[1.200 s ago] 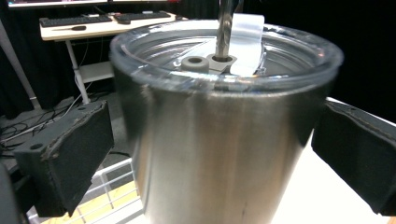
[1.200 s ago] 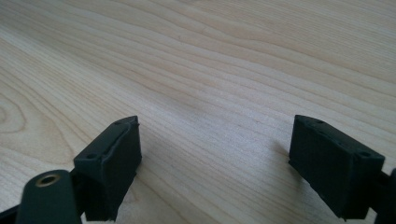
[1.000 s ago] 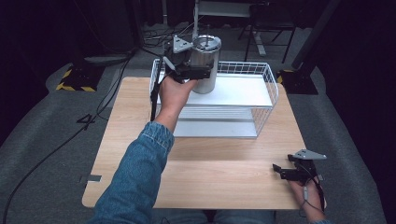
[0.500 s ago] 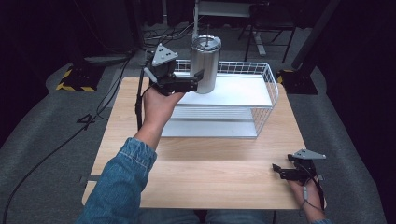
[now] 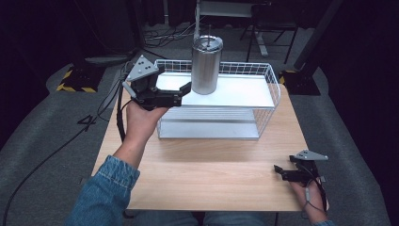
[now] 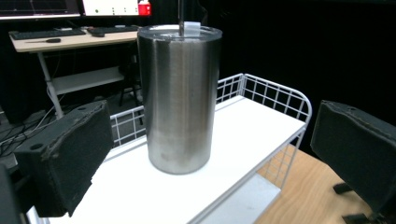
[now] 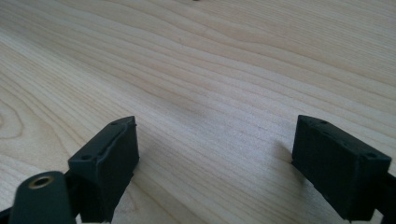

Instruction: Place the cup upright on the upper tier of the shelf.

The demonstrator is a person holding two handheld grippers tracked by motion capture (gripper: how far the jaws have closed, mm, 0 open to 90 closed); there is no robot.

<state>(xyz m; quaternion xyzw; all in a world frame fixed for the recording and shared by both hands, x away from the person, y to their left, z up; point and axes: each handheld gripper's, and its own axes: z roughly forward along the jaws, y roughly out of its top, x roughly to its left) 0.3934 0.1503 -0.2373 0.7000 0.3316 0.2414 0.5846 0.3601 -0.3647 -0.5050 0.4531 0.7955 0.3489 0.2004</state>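
A tall steel tumbler (image 5: 206, 66) with a lid stands upright on the white shelf (image 5: 244, 92) inside a wire basket (image 5: 272, 89). My left gripper (image 5: 181, 93) hangs open just left of the tumbler, not touching it. In the left gripper view the tumbler (image 6: 180, 98) stands centred beyond the wide-apart jaws of the left gripper (image 6: 210, 156). My right gripper (image 5: 278, 170) rests open near the table's front right corner. In the right gripper view the right gripper (image 7: 222, 158) has only bare wood between its pads.
The wire basket takes up the far half of the wooden table (image 5: 211, 174). Its lower level (image 5: 207, 128) holds a grey sheet. A cable (image 5: 120, 120) trails from the left gripper over the table's left edge. Desks and stands sit in the dark behind.
My left gripper, which was at the tumbler a second ago, has drawn back to the left and now stands apart from it. The tumbler stays upright. The right gripper has not moved.
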